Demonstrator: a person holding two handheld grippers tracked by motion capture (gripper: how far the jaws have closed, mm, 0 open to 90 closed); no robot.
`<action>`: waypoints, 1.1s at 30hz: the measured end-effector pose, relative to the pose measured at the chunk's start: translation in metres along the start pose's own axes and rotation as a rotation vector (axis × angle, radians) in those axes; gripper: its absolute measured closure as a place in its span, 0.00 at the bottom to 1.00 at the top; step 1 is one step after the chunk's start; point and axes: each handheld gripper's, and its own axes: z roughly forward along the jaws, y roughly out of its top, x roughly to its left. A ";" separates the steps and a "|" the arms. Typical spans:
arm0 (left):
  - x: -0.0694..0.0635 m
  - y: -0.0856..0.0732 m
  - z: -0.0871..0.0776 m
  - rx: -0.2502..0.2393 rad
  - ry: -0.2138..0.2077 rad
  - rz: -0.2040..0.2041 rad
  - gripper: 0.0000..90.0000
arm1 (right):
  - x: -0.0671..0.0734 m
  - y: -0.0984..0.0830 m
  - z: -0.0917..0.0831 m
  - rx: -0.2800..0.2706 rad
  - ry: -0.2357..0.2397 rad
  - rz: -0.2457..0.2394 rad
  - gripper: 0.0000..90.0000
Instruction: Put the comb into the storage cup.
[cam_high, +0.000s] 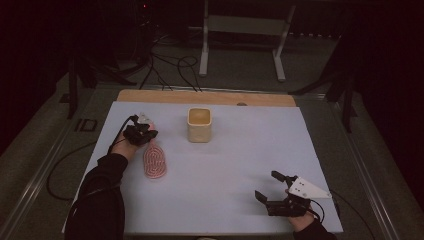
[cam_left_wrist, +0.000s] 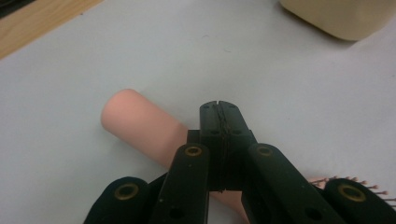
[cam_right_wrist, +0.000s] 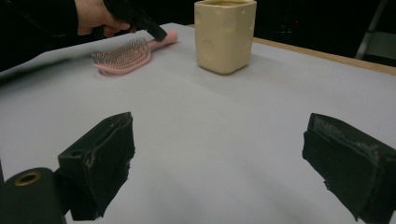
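A pink hairbrush (cam_high: 155, 162) lies bristles up on the left of the white sheet, its handle (cam_left_wrist: 135, 119) pointing away from the person. My left gripper (cam_high: 149, 135) is shut, jaws pressed flat together right over the handle (cam_right_wrist: 168, 37), with nothing seen between them. In the left gripper view its tips (cam_left_wrist: 219, 109) cover the handle's middle, and bristles (cam_left_wrist: 350, 179) show at the lower right. My right gripper (cam_high: 267, 186) stands open and empty near the front right of the sheet, its wide jaws (cam_right_wrist: 219, 154) facing the brush (cam_right_wrist: 123, 56) across bare sheet.
A cream square cup (cam_high: 200, 127) stands upright at the sheet's back centre, right of the left gripper, and shows in both gripper views (cam_left_wrist: 345, 16) (cam_right_wrist: 224, 37). The white sheet (cam_high: 240, 160) covers a wooden table whose far edge (cam_high: 200, 96) is bare. Cables and a metal stand (cam_high: 240, 25) lie beyond.
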 end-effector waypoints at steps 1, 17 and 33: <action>0.001 0.000 -0.001 -0.001 0.003 0.000 1.00 | 0.000 0.000 0.000 0.003 0.001 0.003 0.10; -0.002 0.004 0.006 0.054 0.003 0.036 1.00 | -0.001 0.000 -0.001 -0.002 0.001 0.004 0.10; 0.017 -0.022 -0.015 0.133 0.062 0.002 1.00 | -0.001 0.000 0.000 -0.005 -0.003 0.005 0.10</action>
